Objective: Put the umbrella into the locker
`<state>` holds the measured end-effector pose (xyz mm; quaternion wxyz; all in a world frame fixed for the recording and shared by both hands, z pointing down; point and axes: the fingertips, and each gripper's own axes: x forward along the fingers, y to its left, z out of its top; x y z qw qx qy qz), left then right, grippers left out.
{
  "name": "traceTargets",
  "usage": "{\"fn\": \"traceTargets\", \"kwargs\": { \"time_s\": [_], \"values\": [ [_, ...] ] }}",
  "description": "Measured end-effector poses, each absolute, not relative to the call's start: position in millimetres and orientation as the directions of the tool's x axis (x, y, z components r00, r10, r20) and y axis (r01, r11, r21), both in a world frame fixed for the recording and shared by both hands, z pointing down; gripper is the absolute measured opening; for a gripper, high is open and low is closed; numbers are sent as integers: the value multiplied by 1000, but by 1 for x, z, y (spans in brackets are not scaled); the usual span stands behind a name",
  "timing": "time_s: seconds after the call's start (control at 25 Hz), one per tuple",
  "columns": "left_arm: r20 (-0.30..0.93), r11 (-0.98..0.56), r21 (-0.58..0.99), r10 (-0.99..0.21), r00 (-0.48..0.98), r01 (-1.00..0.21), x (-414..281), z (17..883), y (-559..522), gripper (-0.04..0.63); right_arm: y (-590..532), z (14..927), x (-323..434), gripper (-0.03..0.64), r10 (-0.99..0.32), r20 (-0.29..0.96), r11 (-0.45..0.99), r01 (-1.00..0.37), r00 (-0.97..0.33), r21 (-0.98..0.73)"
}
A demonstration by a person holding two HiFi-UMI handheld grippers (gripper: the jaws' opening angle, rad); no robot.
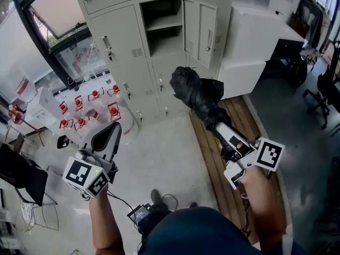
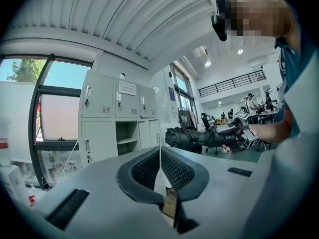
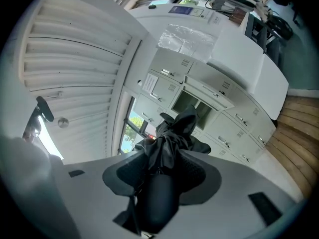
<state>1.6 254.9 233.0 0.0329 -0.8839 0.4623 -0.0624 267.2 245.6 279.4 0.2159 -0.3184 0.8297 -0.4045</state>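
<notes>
A folded black umbrella [image 1: 197,95] is held out in the air in front of the grey lockers [image 1: 122,41]; my right gripper [image 1: 222,125] is shut on its handle end. In the right gripper view the umbrella [image 3: 172,138] sticks out between the pads toward the open locker compartment [image 3: 192,103]. That compartment [image 1: 163,25] has a shelf inside and its door [image 1: 201,31] swung open to the right. My left gripper [image 1: 114,129] hangs lower left, shut and empty; in its own view the pads [image 2: 160,168] meet, and the umbrella [image 2: 192,137] shows at right.
Red-capped clear water jugs [image 1: 87,110] stand on the floor left of the lockers. A wooden pallet [image 1: 234,142] lies on the floor to the right beside a big white cabinet [image 1: 249,47]. Office chairs [image 1: 324,97] stand at far right.
</notes>
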Motion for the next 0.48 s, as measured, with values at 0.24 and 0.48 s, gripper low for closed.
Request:
{"fn": "traceTargets", "kwargs": {
  "time_s": [0.24, 0.48],
  "values": [
    [90, -584, -111, -812, 577, -804, -2, 237, 246, 25, 236, 275, 261, 204, -702, -120, 475, -336, -702, -813],
    [96, -603, -105, -797, 596, -791, -41, 235, 213, 25, 206, 271, 230, 204, -728, -125, 455, -339, -674, -823]
  ]
}}
